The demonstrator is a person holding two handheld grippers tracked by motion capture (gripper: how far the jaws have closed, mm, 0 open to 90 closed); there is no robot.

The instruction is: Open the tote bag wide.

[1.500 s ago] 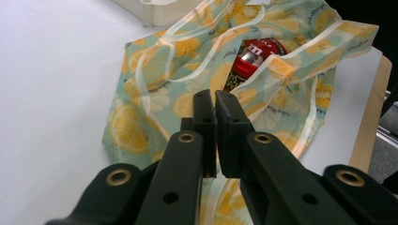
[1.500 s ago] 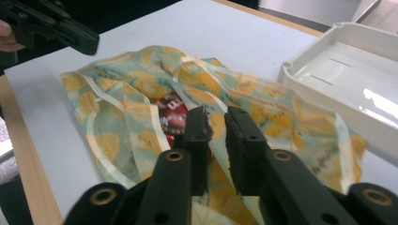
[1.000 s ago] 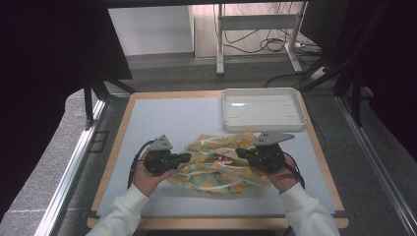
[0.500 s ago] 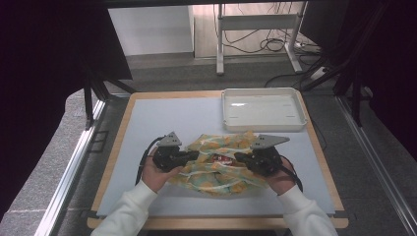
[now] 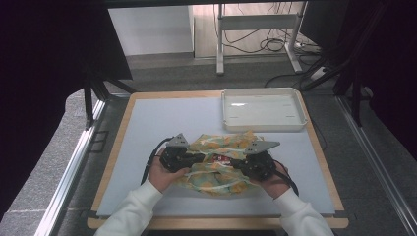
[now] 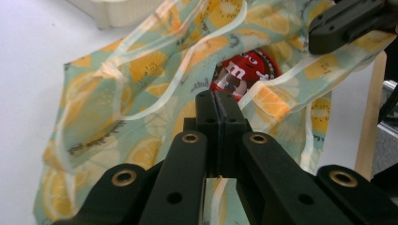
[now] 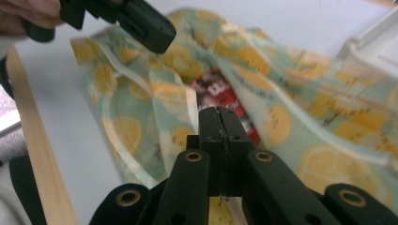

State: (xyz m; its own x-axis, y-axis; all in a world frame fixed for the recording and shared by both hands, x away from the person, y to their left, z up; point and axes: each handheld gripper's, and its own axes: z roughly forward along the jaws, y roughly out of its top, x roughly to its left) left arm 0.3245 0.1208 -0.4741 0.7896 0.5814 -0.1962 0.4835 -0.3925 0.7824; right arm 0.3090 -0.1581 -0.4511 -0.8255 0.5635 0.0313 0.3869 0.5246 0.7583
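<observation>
While pinching both edges of the lemon-print bag [image 5: 216, 162], holding its mouth apart at six o'clock on the surface [image 5: 157, 123].
Left gripper [image 5: 193, 158] and right gripper [image 5: 237, 164] clamped tight on cloth; next, widen over red candy packet [image 6: 241, 72], toward tray [image 5: 263, 125] at one o'clock.

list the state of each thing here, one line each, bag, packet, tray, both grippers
lemon-print bag: crumpled flat on the table, mouth held apart
red candy packet: inside the bag, partly showing through the opening
white tray: upright at the far right of the table, empty
left gripper: jaws shut, at the bag's left edge
right gripper: jaws shut, at the bag's right edge
</observation>
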